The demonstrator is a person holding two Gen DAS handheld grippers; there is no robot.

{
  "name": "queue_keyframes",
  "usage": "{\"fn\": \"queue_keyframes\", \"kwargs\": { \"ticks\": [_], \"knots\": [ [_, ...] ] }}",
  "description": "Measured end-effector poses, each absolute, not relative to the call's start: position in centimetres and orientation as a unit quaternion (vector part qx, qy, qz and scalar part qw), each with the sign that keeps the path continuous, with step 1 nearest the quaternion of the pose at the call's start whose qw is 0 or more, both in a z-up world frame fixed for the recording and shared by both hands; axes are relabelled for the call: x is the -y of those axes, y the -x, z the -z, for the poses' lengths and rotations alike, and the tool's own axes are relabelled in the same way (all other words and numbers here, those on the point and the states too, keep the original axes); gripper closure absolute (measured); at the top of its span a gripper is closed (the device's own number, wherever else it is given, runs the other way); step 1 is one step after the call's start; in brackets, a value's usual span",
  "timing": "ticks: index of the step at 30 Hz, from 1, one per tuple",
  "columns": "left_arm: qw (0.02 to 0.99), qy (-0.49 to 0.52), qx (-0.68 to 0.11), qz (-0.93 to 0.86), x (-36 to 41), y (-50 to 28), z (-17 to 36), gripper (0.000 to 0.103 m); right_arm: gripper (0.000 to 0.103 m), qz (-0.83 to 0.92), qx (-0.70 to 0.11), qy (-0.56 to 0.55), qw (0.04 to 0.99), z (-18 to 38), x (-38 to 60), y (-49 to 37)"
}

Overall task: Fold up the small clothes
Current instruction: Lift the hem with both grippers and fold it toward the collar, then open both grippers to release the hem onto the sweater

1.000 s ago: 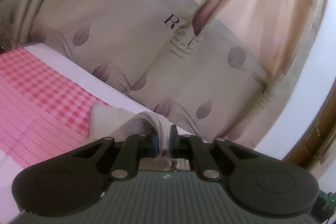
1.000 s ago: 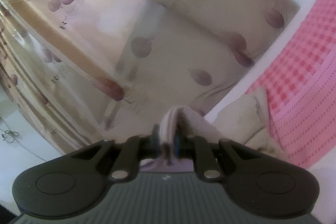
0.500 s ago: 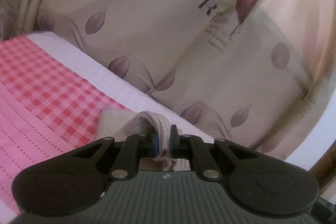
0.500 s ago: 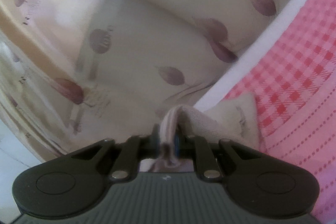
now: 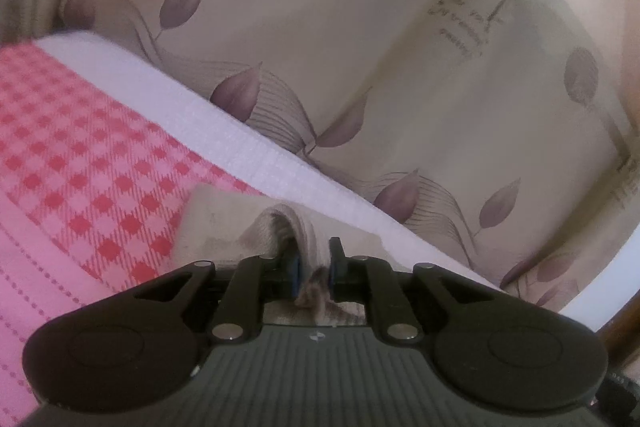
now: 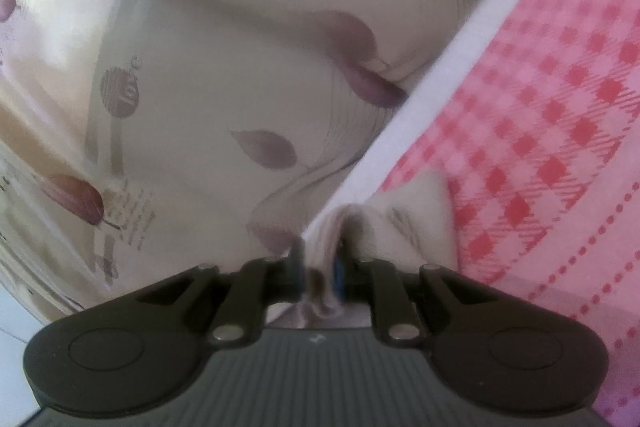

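Fingers (image 5: 297, 269) of both grippers are easing apart around the cream cloth's (image 5: 224, 219) ribbed hem, which is running hand to hand along the bed's (image 5: 248, 151) white far edge.

A cream curtain (image 5: 360, 39) printed with mauve leaves, thin curling stems and small dark lettering fills most of both views. Below it runs the white edge (image 5: 248, 143) of a bed, and on the side of that edge away from the curtain lies a pink-and-red checked cover (image 5: 80, 147), which gives way to plain pink with dotted lines. In the right wrist view the curtain (image 6: 240, 87) hangs in soft folds, brighter and warmer at its upper left. At the far right of the left wrist view, beside the curtain, stands a strip of dark wood (image 5: 618, 323).
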State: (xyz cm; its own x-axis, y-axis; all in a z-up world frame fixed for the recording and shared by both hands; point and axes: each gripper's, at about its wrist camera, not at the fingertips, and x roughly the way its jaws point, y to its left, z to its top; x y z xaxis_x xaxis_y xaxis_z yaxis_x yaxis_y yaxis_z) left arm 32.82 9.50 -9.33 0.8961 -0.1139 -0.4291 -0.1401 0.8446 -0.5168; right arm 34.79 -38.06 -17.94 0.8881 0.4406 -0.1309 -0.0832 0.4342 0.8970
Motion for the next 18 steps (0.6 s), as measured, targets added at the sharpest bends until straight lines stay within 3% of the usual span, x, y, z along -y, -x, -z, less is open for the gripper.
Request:
{"fn": "queue_keyframes", "kwargs": {
  "ticks": [2,4,5,6,7,10,18],
  "knots": [
    [0.931,0.281,-0.232,-0.007,-9.7,-33.2,9.5,0.081,0.079,-0.159,-0.154,-0.529,0.819,18.3,38.5,-34.6],
    [0.932,0.283,-0.226,-0.011,-9.8,-33.4,9.5,0.063,0.057,-0.157,-0.131,-0.556,0.805,18.6,39.2,-34.3],
    [0.935,0.280,-0.214,-0.020,-9.9,-33.3,9.3,0.036,0.032,-0.155,-0.118,-0.569,0.799,18.6,39.5,-34.1],
    [0.939,0.278,-0.201,-0.028,-10.1,-33.1,9.1,0.011,0.021,-0.155,-0.105,-0.577,0.795,18.6,39.8,-33.8],
    [0.942,0.281,-0.181,-0.036,-10.3,-32.8,8.8,0.004,0.021,-0.155,-0.094,-0.579,0.795,18.4,40.0,-33.5],
    [0.946,0.294,-0.133,-0.043,-11.2,-31.6,7.8,0.001,0.021,-0.177,-0.082,-0.569,0.799,17.4,40.3,-32.5],
    [0.962,0.201,-0.175,-0.063,-12.5,-29.2,7.3,0.005,0.021,-0.209,-0.174,-0.364,0.891,13.5,35.7,-31.6]
  ]
}}
